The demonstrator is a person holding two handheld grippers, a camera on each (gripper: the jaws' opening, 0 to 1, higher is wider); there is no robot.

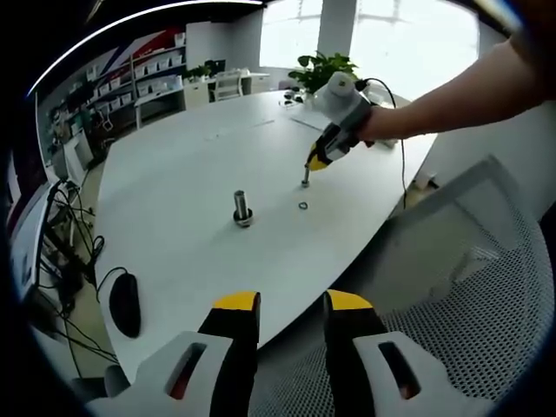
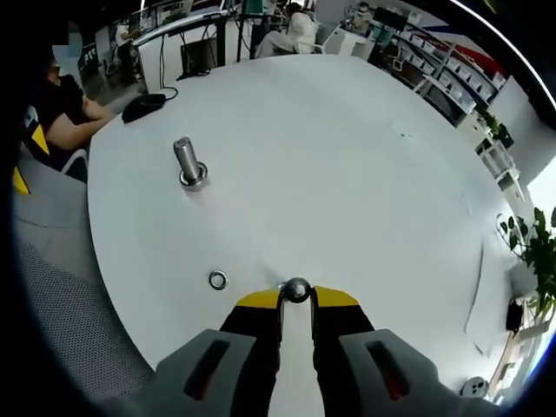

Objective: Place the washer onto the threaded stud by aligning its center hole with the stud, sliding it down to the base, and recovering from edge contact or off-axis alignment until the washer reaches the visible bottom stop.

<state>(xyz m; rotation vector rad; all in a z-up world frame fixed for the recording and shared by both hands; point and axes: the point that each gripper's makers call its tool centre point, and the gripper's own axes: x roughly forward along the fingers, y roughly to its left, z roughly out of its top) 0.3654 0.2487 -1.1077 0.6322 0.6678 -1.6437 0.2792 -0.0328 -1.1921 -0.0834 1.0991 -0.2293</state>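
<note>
Right gripper (image 2: 296,298): jaws closed on a small round silver washer (image 2: 296,289), low over the white surface (image 2: 347,174) | second washer (image 2: 217,280): flat near the surface edge | threaded stud (image 2: 188,162): upright, apart | left gripper (image 1: 291,313): jaws open, empty, beyond the surface edge.

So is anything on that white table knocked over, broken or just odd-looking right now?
Nothing stands out. The threaded stud stands upright on the table, one washer lies flat near it, and the right gripper pinches a small round metal piece at its tips. No spills or damage show.
</note>
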